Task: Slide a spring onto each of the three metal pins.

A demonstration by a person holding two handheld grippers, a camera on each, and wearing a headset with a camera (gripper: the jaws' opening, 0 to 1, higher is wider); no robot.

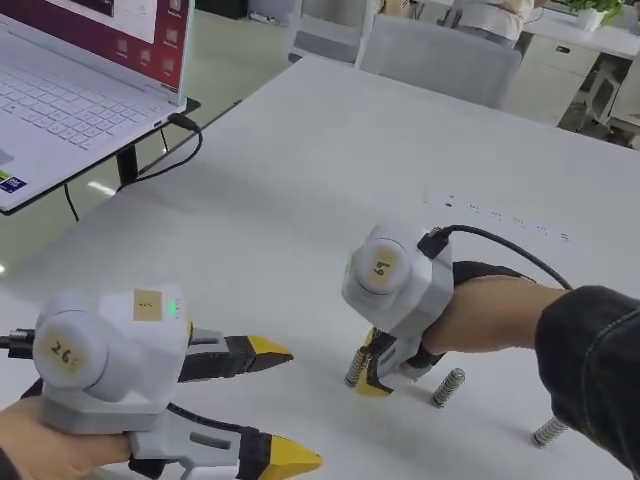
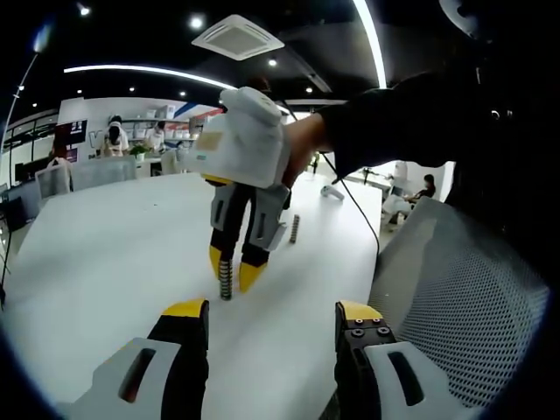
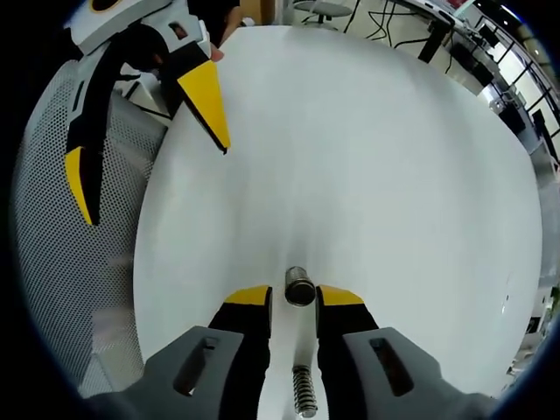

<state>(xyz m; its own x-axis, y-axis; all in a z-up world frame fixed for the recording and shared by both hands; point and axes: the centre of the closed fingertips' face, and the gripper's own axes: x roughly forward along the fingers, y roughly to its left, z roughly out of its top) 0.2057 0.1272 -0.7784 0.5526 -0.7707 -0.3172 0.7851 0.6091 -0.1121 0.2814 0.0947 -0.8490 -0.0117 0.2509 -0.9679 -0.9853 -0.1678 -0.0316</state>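
Spring stands upright near the table's near edge, pinched in the right gripper's narrow jaws. A second spring and a third spring sit just to its right. The left gripper, jaws wide, hovers by the near-left corner. A laptop sits beyond the left edge.

the white-and-grey right gripper points down at the white table, yellow tips clasping a coiled metal spring; two more springs stand beside it. the left gripper gapes.
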